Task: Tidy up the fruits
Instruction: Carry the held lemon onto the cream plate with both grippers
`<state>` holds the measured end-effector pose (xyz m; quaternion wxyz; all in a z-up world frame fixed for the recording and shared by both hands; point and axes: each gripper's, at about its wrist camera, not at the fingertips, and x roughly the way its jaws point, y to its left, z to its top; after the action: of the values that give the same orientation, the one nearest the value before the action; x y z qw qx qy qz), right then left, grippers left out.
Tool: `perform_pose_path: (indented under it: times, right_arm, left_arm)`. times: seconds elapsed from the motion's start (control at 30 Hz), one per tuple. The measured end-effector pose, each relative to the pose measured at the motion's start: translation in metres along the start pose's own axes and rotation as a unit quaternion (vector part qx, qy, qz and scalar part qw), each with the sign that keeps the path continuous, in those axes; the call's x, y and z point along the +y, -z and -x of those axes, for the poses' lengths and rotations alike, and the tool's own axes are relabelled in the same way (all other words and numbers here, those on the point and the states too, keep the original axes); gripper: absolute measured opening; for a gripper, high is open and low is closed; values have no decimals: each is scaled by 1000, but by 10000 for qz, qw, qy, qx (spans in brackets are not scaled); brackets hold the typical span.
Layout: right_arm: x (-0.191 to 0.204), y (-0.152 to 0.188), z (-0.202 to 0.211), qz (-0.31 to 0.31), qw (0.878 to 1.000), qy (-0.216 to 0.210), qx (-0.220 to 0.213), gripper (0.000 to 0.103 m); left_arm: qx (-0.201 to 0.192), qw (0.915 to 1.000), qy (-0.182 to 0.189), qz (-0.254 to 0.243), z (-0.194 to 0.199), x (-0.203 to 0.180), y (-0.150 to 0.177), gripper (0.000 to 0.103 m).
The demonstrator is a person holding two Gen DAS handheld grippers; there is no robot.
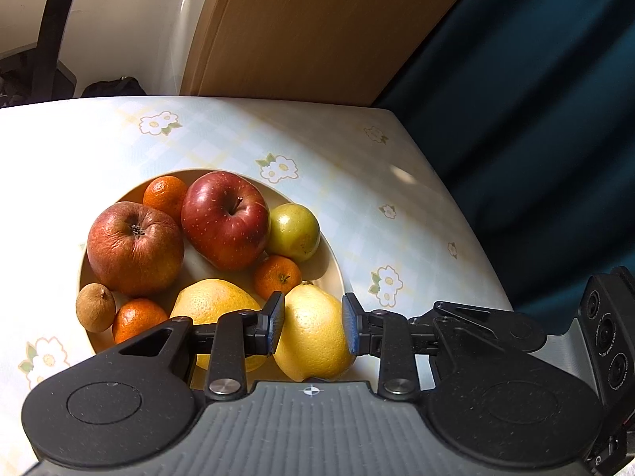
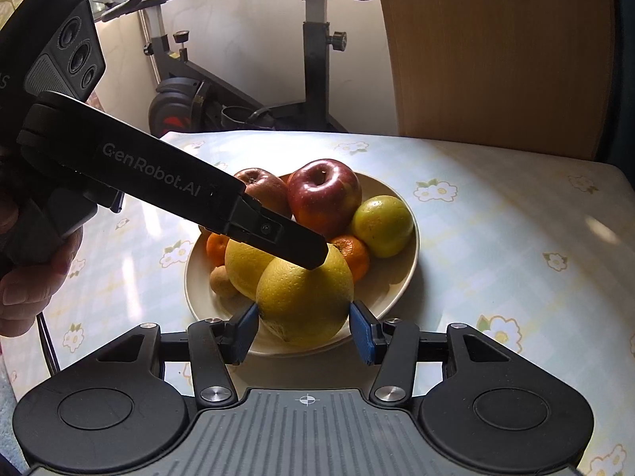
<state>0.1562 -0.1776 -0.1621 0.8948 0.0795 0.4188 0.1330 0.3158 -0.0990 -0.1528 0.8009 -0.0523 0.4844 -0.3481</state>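
A cream plate [image 1: 337, 277] [image 2: 397, 293] holds two red apples [image 1: 224, 224] [image 2: 323, 198], a green fruit [image 1: 293, 232] [image 2: 381, 224], several small oranges [image 1: 278, 277], a small brown fruit [image 1: 95, 307], and two large yellow lemons. My left gripper [image 1: 313, 323] is shut on the front lemon [image 1: 313, 335] [image 2: 305, 297] at the plate's near edge; its finger lies on top of that lemon in the right wrist view [image 2: 305, 248]. My right gripper [image 2: 303, 331] is open, its blue pads on either side of the same lemon, not clearly touching. The second lemon [image 1: 210, 303] lies beside it.
The plate sits on a table with a pale flowered cloth [image 1: 377, 206] [image 2: 496, 238]. A wooden chair back [image 1: 301, 27] [image 2: 496, 51] stands behind the table. An exercise bike [image 2: 238, 79] stands beyond. A dark blue curtain [image 1: 535, 119] hangs past the table's right edge.
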Motion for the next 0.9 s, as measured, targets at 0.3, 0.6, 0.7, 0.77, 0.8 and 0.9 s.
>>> perform_pose_path:
  times: [0.3, 0.6, 0.7, 0.77, 0.8, 0.9]
  right_arm:
    - [-2, 0, -2, 0, 10000, 43, 5, 47]
    - [7, 3, 7, -64, 9997, 211, -111, 47]
    - [13, 6, 16, -61, 9996, 217, -189, 47]
    - [16, 9, 22, -93, 9994, 242, -239, 47]
    - [17, 10, 25, -123, 9993, 253, -264, 47]
    - [20, 15, 33, -286, 9985, 306, -350, 47]
  left_arm:
    - [-405, 9990, -128, 153, 8, 1, -8, 32]
    - [-773, 9958, -500, -6, 38, -2, 6, 33]
    - [-868, 9943, -621, -87, 50, -3, 13, 33]
    - [-899, 9934, -712, -63, 53, -4, 17, 33]
    - [-919, 9930, -747, -49, 56, -2, 20, 33]
    - [-983, 9901, -965, -252, 68, -5, 35, 33]
